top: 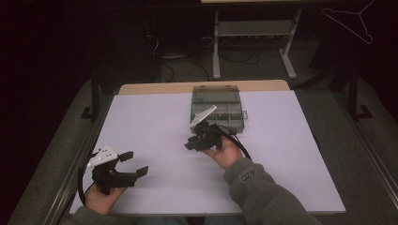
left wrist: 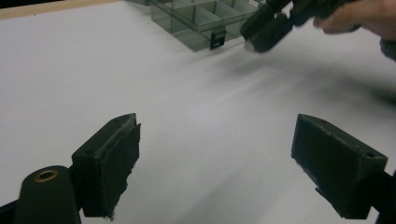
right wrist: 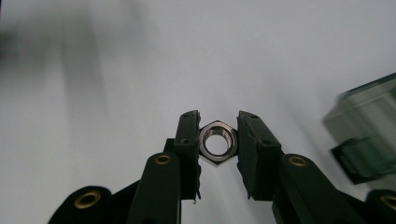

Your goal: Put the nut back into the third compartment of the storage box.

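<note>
Right gripper [top: 202, 140]: its jaws are clamping a hex nut [right wrist: 216, 143] flat-to-flat, the bore facing the right gripper view.
Nut position: it is sitting between the pads near their tips, clear of the white table [top: 155, 126] behind it.
Left gripper [top: 133, 164]: its jaws are standing wide apart with nothing between them; it is hovering over the near left corner of the table.
Edges: the table's left edge is running just outside the left gripper; the near edge is lying right under the person's left hand [top: 101, 197].
Open room: bare white surface is spreading between the two grippers and ahead of the left one; the grippers are well apart.
Box [top: 217, 105]: a grey compartment box is lying just beyond the right gripper, at the table's far side.
High view: it is showing both hands, the right sleeve [top: 263, 192] and the whole table, but the nut is too small to make out there.
Left gripper view: the right gripper [left wrist: 266, 30] is appearing blurred at upper right, near the box [left wrist: 196, 21] and its latch.
Right gripper view: it is giving the nut sharply; the box [right wrist: 369, 126] is blurred and cut off by the right edge.
Hidden: the box's contents are not readable; the room beyond the table is dark.
</note>
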`<state>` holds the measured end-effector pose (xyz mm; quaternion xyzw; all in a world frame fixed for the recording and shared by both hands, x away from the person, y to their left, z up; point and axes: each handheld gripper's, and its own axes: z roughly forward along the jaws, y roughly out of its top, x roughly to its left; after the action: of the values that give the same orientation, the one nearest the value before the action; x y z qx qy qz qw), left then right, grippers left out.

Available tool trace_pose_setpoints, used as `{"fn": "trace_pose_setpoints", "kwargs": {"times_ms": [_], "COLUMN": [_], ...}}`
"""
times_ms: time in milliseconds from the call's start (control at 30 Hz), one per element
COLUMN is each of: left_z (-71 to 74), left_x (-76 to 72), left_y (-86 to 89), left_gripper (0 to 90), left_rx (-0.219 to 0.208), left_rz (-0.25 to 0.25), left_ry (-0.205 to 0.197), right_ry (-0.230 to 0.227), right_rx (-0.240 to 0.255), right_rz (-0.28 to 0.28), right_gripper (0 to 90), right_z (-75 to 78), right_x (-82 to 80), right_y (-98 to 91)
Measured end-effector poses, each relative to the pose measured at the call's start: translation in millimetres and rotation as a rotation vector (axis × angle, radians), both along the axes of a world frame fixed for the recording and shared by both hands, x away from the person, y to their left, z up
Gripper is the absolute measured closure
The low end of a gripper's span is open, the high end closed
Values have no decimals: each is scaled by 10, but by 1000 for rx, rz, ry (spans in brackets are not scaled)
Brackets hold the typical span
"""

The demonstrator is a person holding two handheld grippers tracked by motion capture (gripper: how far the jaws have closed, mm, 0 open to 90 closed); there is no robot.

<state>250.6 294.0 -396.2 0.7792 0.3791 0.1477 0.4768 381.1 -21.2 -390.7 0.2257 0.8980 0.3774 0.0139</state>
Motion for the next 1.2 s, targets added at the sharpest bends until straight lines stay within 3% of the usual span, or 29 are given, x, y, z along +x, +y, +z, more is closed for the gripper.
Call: {"fn": "trace_pose_setpoints", "kwargs": {"times_ms": [33,100,400,567,700,833,933,1100,1133,1167,1200], "left_z": [0,1,-6,-9,-12,-6,-6,-12,-12,-11,-11], "left_x": [-3,-8,-6,5,8,-1,-10,-13,-13,-14,-15], "left_y": [0,2,2,-10,-3,2,3,9,11,13,15], "left_gripper": [145,145,145,145,145,145,145,145,145,145,145], "left_rx": [-1,-3,-6,0,0,-5,-8,-11,-8,-5,-3], "left_rz": [2,5,1,-4,-7,-7,-4,-2,-3,-4,-5], "left_ry": [0,5,5,2,4,4,3,4,4,4,1], "right_ry": [-33,-9,-37,-37,-28,-16,7,19,18,9,12], "right_rx": [-15,10,7,11,3,-14,-37,-37,-32,-27,-25], "right_rz": [7,-32,-124,-194,-259,-318,-366,-403,-411,-417,-432], "right_gripper": [695,695,695,695,695,695,695,687,661,573,562], "right_z": [17,78,308,387,342,195,61,-35,-40,-46,-45], "right_x": [48,108,465,772,996,1149,1233,1301,1304,1308,1309], "right_y": [-35,-108,-408,-550,-677,-785,-848,-877,-874,-877,-880]}}
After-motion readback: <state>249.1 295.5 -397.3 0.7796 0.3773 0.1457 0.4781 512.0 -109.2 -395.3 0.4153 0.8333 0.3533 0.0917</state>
